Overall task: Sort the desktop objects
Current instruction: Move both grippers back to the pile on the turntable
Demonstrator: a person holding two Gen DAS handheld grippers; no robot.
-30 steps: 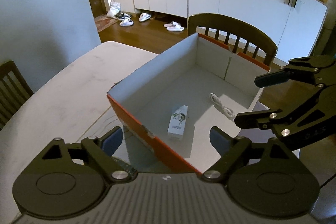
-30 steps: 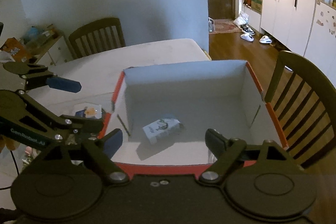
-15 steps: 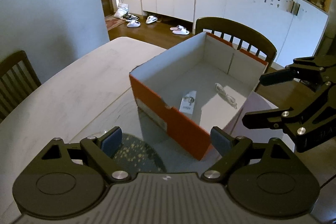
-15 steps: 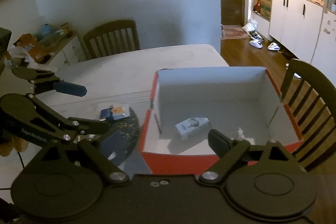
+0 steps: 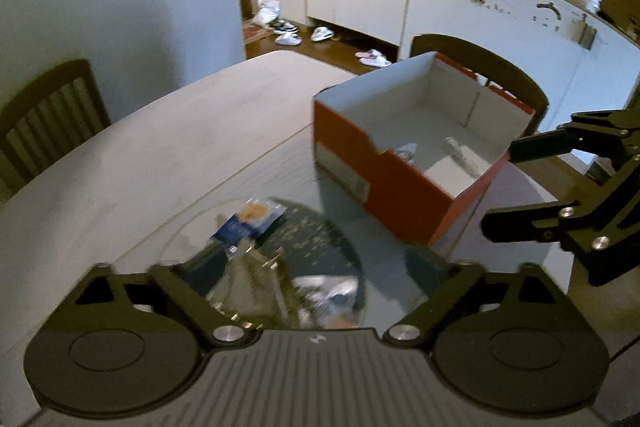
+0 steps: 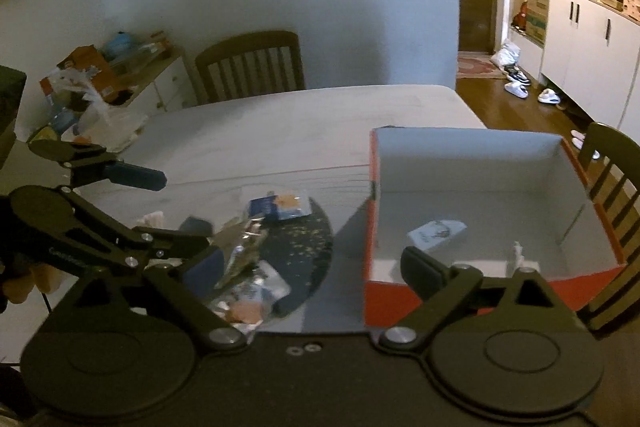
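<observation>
Both tongs are standing with their jaws spread wide and nothing between them.

Nearest to the left gripper, directly under and between its fingers, loose packets are lying in a pile on a dark round mat. The pile includes a crinkled foil packet, a white wrapper and, at the far edge, a blue-and-orange packet. The jaws are being held wide because, as a judgement, the next pick comes from this pile and no item is yet selected. Motion blur prevents identifying the wrappers more closely.

The right gripper is hovering to the right of the left one, apart from it. The near left corner of the red box is sitting just ahead of its right finger, and the pile lies ahead of its left finger. The left gripper is showing in this view at the far left, above the mat. This station is probably chosen so that either tong can reach both the pile and the box.

Beyond the pile, ahead and to the right of the left tong, the box is standing open-topped on the table. It is serving as the collecting bin: a small white carton and a white cable are already lying on its floor, well apart from each other.

Farther off, past the table edge, wooden chairs are standing empty.
</observation>
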